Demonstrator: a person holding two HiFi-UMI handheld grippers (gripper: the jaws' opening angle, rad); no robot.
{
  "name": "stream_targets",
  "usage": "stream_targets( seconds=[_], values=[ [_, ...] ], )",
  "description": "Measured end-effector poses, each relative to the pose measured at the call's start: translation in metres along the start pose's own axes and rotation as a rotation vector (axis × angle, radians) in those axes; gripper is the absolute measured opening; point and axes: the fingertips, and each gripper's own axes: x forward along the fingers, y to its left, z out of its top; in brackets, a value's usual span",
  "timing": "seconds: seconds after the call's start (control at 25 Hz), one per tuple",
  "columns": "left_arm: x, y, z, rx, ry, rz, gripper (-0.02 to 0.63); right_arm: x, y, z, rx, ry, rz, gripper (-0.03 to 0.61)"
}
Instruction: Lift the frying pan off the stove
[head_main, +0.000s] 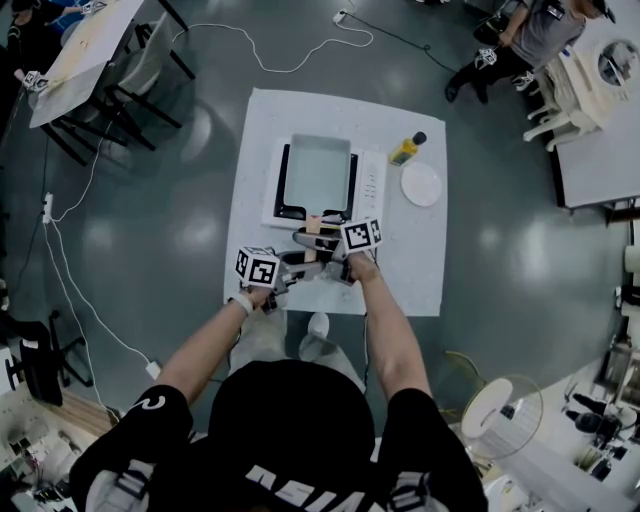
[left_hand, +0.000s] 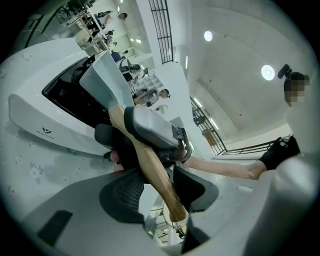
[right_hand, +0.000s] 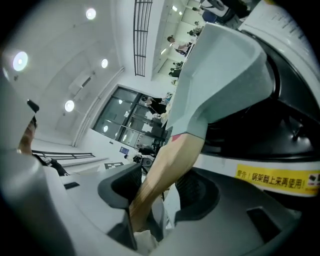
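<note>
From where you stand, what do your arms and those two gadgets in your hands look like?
The left gripper and the right gripper are pale grey plastic, each with two dark ribbed pads and a cube of black-and-white square markers. The arms are bare below a black short-sleeved top with white lettering; a white wristband circles the left wrist.
</note>
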Motion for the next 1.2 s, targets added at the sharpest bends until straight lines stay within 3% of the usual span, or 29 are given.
stream_targets(
  seconds=[0.24, 0.76, 1.2],
  values=[
    [-0.001, 0.0, 0.002, -0.003, -0.023, -0.002, 0.173, 0.007, 0.016, 0.005, -0.002, -0.061, 0.135, 0.161],
    [-0.007, -0.016, 0.002, 0.061, -0.035, 0.017, 0.172, 0.0, 0.027, 0.004, -0.072, -0.086, 0.059, 0.164],
    [-0.015, -0.084, 0.002, 0.192, -0.066, -0.009, 0.173, -0.017, 0.09, -0.007, -0.201, -0.095, -0.011, 0.169]
  ],
)
